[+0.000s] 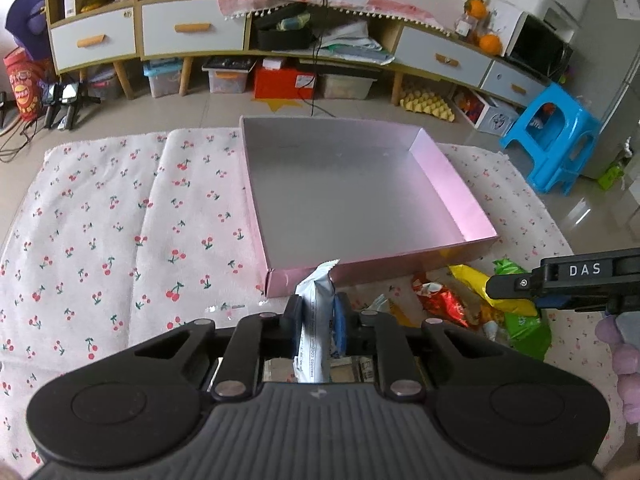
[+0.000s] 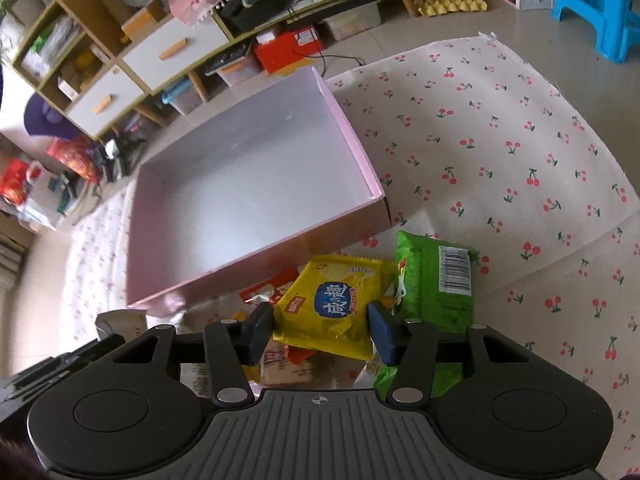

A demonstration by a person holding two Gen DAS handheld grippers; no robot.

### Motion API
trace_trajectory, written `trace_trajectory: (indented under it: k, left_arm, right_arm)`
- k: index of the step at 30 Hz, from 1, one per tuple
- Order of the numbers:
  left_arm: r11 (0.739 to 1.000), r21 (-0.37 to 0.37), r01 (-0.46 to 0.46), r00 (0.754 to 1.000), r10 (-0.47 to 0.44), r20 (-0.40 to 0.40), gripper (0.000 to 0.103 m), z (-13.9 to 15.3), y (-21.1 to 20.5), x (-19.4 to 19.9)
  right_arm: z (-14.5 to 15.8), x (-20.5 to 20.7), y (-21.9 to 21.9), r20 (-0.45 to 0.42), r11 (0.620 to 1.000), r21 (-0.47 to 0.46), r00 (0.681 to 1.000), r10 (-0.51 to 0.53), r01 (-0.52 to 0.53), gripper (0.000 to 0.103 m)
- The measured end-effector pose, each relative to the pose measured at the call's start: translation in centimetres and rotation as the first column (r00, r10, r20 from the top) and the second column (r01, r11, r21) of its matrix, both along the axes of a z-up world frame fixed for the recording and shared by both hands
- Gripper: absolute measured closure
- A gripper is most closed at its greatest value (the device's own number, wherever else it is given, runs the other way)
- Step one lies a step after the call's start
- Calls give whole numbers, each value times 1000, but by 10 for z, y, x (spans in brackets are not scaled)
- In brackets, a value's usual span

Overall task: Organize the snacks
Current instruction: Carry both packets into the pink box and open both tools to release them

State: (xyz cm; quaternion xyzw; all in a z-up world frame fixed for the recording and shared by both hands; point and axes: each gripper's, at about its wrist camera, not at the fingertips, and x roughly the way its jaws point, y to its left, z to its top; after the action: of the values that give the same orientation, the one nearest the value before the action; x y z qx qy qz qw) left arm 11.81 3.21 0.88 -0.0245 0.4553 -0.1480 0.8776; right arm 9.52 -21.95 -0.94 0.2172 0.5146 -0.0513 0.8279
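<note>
Pinching a white snack packet [image 1: 316, 320] upright between its fingers, the left gripper [image 1: 318, 316] hangs just short of the pink box [image 1: 452, 184] on the cherry-print cloth [image 1: 100, 220]. Spread wide, the right gripper [image 2: 320, 330] straddles a yellow snack packet [image 2: 336, 304] beside a green one [image 2: 436, 284].

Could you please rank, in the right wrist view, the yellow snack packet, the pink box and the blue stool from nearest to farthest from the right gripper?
1. Yellow snack packet, between the right gripper fingers.
2. Pink box, just beyond, left.
3. Blue stool, far upper right.
</note>
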Motion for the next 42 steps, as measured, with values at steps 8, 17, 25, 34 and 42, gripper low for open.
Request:
trace_trajectory:
  k: [8, 17, 25, 34, 42]
  left_arm:
    - [999, -52, 4, 999, -1, 45, 90, 16, 0, -5]
    - [988, -141, -65, 991, 81, 107, 90, 26, 3, 7]
    - [956, -218, -194, 967, 224, 120, 90, 1, 3, 38]
    - [949, -199, -245, 941, 282, 186, 91, -12, -4, 46]
    - [958, -130, -254, 930, 279, 241, 91, -19, -9, 48]
  right_arm:
    - [25, -11, -1, 72, 996, 90, 997, 1, -7, 52]
    - [38, 1, 3, 157, 987, 160, 987, -36, 10, 52]
    - [9, 30, 11, 203, 976, 212, 975, -87, 42, 52]
    - [-11, 51, 11, 242, 989, 142, 967, -80, 46, 52]
    - [-21, 51, 11, 235, 995, 84, 970, -65, 47, 51]
